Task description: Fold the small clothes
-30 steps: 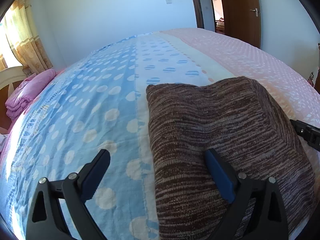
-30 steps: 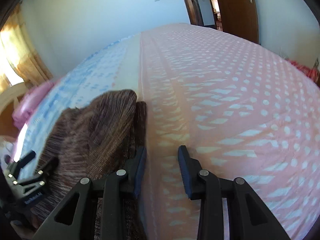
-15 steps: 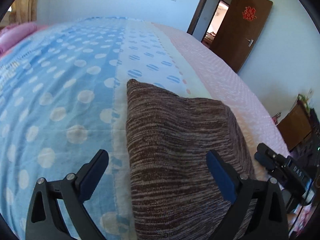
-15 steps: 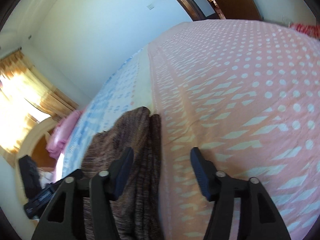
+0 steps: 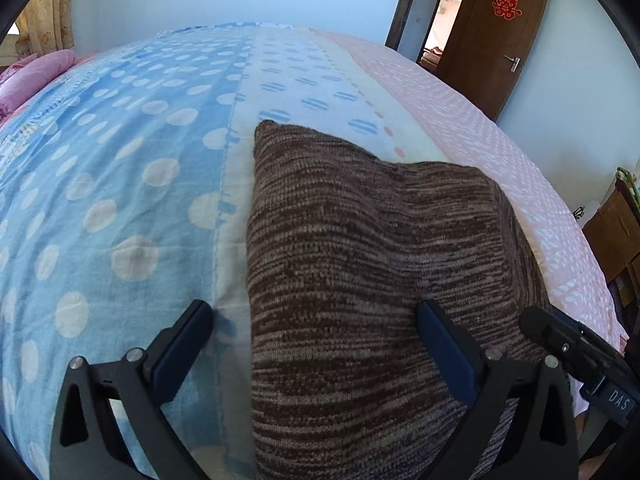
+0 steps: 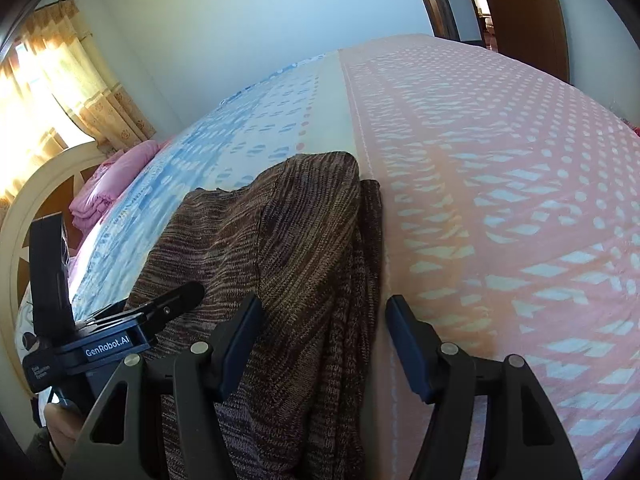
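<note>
- The brown marled knit garment (image 5: 360,280) lies folded into a rough rectangle on the bed (image 5: 120,160), sitting on the cream stripe between the blue polka-dot side and the pink side of the cover.
- Left tongs (image 5: 316,344) are spread wide: one pad over the bedcover, the other over the knit, pinching nothing as far as I can tell.
- Right tongs (image 6: 324,336) have just been opening and now stand apart. The garment's right edge lies between them, but the pads don't press on it, so I'd call that let go.
- My guess is a fold has just been laid down. From the right wrist view the top layer (image 6: 304,208) bulges up and a darker strip (image 6: 370,216) pokes out beside it, so the edges aren't lined up yet.
- To do it well: flatten that hump, tuck the stray strip under, pinch both layers at the corners before the next fold.
- The knit looks thick, ribbed and floppy, so it'll probably sag and slide rather than hold a crease. The bedcover looks thin, smooth and a bit wrinkly.
</note>
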A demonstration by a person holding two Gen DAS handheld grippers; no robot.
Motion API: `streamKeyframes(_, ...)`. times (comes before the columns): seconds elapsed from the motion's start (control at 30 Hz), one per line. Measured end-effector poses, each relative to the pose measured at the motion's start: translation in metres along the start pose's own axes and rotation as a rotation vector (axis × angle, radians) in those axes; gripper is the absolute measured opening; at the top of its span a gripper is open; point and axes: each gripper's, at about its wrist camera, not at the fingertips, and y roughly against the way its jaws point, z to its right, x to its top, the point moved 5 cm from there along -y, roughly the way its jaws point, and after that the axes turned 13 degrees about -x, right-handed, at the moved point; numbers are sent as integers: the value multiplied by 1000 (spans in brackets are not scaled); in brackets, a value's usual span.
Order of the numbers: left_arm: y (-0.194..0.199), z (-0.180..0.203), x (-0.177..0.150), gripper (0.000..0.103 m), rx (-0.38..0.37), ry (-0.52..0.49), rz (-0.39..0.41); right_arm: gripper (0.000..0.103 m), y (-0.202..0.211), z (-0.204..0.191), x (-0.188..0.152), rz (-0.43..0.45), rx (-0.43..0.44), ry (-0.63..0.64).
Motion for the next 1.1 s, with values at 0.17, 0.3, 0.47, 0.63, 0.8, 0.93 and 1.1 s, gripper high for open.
streamKeyframes(0.17, 0, -1, -1, 103, 3, -9, 5, 65, -10, -5, 12, -71, -22, 6)
streamKeyframes(0.3, -1, 0, 0, 103, 5, -11, 6, 65, -19, -22, 18, -85, -65, 106)
streamKeyframes(0.47, -2, 0, 1, 103, 10, -15, 5, 50, -20, -33, 8, 7, -82, 141)
streamKeyframes(0.63, -1, 0, 2, 103, 13, -17, 5, 43, -19, -26, 9, 14, -55, 115)
streamKeyframes(0.8, -1, 0, 2, 103, 13, -18, 5, 44, -18, -15, 8, 2, -14, 65)
streamKeyframes(0.93, -1, 0, 2, 103, 16, -19, 5, 45, -19, -13, 9, -7, 2, 42)
streamKeyframes(1.1, -2, 1, 3, 99, 8, -28, 9, 39, -18, -22, 9, 9, -44, 91)
